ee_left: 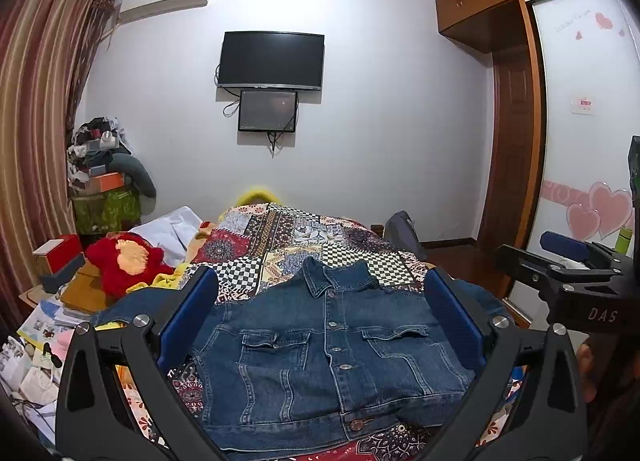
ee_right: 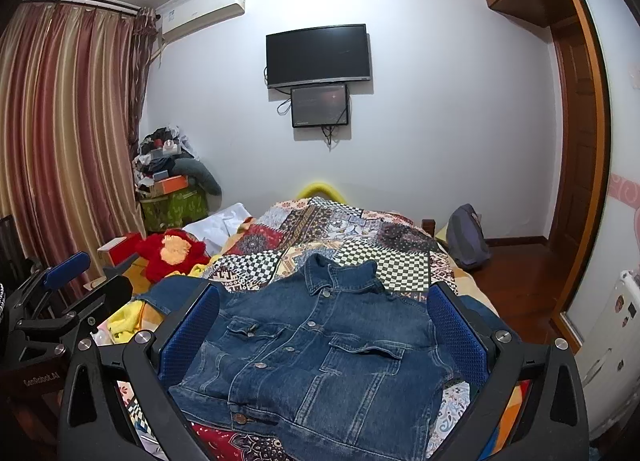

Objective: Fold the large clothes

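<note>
One denim jacket is lying on one bed, two chest pockets showing. Two hand-held grippers are hovering over it: left and right (four blue pads altogether). Two dark screens are hanging on the wall, and one red plush toy is sitting beside the bed.

Left tool jaws spread wide, right tool likewise, both empty

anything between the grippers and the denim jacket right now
Nothing visible. The denim jacket lies spread front-up on the patchwork bedspread, and both the left gripper and right gripper hang open in front of it with only air between. The red plush toy sits off to the side.
</note>
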{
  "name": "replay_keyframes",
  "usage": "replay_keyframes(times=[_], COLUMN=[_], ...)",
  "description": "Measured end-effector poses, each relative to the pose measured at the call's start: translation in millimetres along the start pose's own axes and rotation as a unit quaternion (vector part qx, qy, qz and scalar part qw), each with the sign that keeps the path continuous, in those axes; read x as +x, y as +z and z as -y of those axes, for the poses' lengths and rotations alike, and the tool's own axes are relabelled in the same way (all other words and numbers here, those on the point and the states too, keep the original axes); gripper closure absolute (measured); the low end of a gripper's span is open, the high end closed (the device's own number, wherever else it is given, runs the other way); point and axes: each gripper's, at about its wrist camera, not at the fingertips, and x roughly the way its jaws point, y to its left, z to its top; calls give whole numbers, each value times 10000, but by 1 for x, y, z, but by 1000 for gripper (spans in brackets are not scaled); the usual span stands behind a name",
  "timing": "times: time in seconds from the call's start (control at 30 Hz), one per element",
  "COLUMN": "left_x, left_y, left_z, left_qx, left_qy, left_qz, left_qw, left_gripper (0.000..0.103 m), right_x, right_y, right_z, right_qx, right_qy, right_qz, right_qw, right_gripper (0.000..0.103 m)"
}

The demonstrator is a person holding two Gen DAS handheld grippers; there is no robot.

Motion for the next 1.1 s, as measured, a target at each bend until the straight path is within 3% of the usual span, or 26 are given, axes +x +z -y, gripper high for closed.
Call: replay_keyframes(times=[0.37, 0.63, 0.8, 0.93, 1.1], left_x=[29, 88, 130, 168, 206], left_y=[0, -13, -32, -55, -88], left_z=[-31, -80, -138, -200, -259], left_qx=[-199, 76, -366, -929, -1455], left_qy=[42, 841, 1091, 1439, 1579], left_qz=[-309, -854, -1445, -1952, -2506], left_qw=[9993, 9928, 9828, 9657, 9440], left_gripper=[0, 0, 0, 0, 0], right_x=[36, 97, 150, 201, 265], right_y=[1, -1, 4, 7, 11], right_z=[-12, -19, -22, -28, -43], right_qx=[-157, -249, -315, -389, -582], right_qy=[142, 203, 244, 381, 719], right_qz=[-294, -847, -1228, -1573, -2068], right_qw=[9993, 9959, 9916, 9860, 9740], right_gripper=[0, 0, 0, 0, 0])
